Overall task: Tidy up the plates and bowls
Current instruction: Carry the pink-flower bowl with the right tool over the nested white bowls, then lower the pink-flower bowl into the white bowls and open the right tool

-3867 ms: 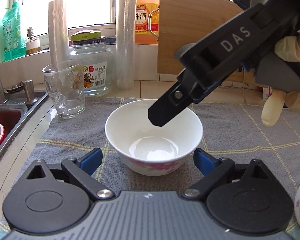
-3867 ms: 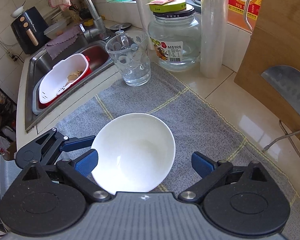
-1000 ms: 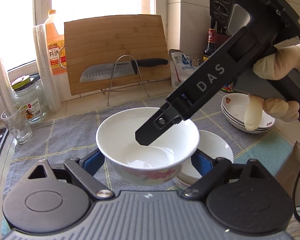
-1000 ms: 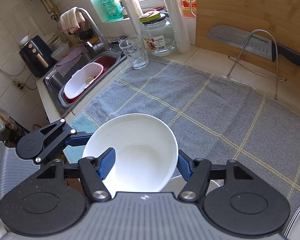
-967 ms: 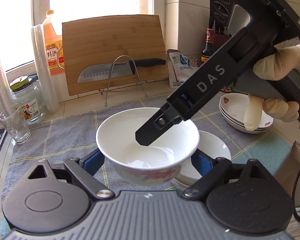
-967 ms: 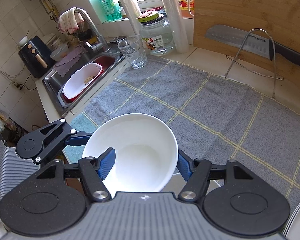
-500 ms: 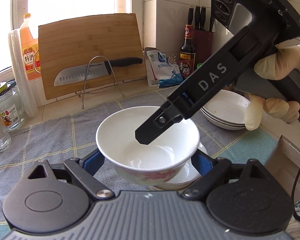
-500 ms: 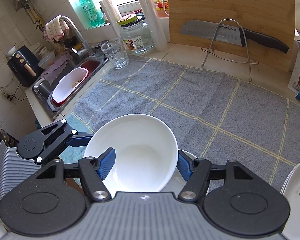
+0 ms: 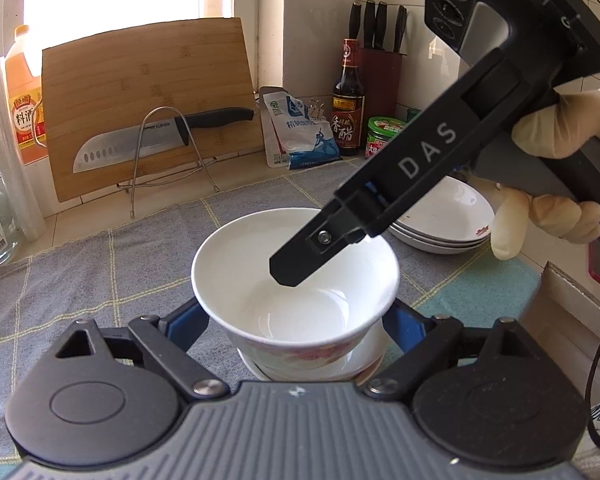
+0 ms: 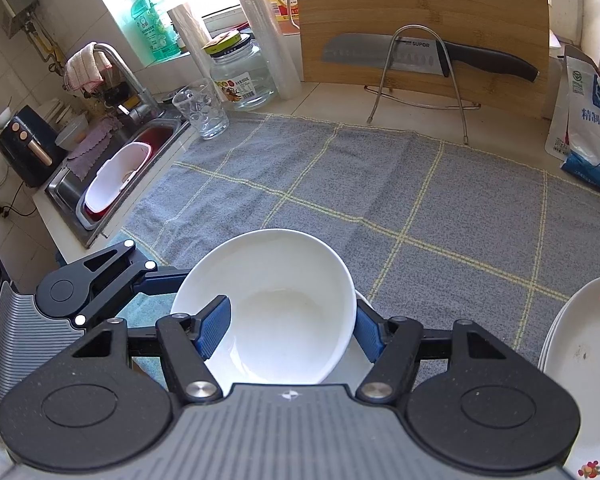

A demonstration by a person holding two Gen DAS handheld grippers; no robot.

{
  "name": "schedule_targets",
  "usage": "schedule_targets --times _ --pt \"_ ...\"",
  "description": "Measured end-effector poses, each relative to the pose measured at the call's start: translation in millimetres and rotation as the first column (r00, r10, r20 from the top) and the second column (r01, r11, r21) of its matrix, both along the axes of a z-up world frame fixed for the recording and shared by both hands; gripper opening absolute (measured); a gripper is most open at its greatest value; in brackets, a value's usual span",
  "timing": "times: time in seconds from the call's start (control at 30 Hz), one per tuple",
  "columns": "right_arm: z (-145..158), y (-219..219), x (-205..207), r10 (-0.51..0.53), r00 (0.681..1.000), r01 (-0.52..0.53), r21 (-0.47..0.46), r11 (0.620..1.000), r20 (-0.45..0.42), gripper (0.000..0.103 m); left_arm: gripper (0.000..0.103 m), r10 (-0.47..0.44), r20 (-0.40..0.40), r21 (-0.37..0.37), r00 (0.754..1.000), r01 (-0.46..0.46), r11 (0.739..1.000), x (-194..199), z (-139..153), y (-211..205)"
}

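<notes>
Grey checked cloth mat (image 10: 380,184) covers the counter, with a tall bamboo cutting board (image 9: 148,100) leaning at the back behind a steel knife on a wire stand (image 9: 160,144). Stack of shallow white floral plates (image 9: 452,224) sits near the corner. White ceramic bowl with pink flowers (image 9: 296,280) hangs just above a second white bowl (image 9: 364,364) on the mat. Left gripper (image 9: 296,320) cradles its sides, blue pads against the outer wall. Right gripper (image 10: 288,324) pinches the rim, one finger inside, one outside. Risk: the bowl looks off-centre over the lower one, so releasing now could seat it tilted or chip the rims. If one grip loosens first, the glazed wall could slip and drop hard.
</notes>
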State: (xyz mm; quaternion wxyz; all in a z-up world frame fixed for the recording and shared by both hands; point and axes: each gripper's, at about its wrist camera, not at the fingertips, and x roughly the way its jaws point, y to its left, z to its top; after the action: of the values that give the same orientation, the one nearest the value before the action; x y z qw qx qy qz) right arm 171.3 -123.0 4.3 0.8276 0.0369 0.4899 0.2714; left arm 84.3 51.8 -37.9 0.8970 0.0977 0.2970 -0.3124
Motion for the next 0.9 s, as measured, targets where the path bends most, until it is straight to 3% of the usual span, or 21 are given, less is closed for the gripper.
schedule_targets --times 0.9 --pt "-21 -3 3 -0.024 1.000 0.023 -0.052 0.998 -0.019 0.074 0.094 -0.052 -0.072 0.017 0.996 0.053 0.998 18 -16 -8"
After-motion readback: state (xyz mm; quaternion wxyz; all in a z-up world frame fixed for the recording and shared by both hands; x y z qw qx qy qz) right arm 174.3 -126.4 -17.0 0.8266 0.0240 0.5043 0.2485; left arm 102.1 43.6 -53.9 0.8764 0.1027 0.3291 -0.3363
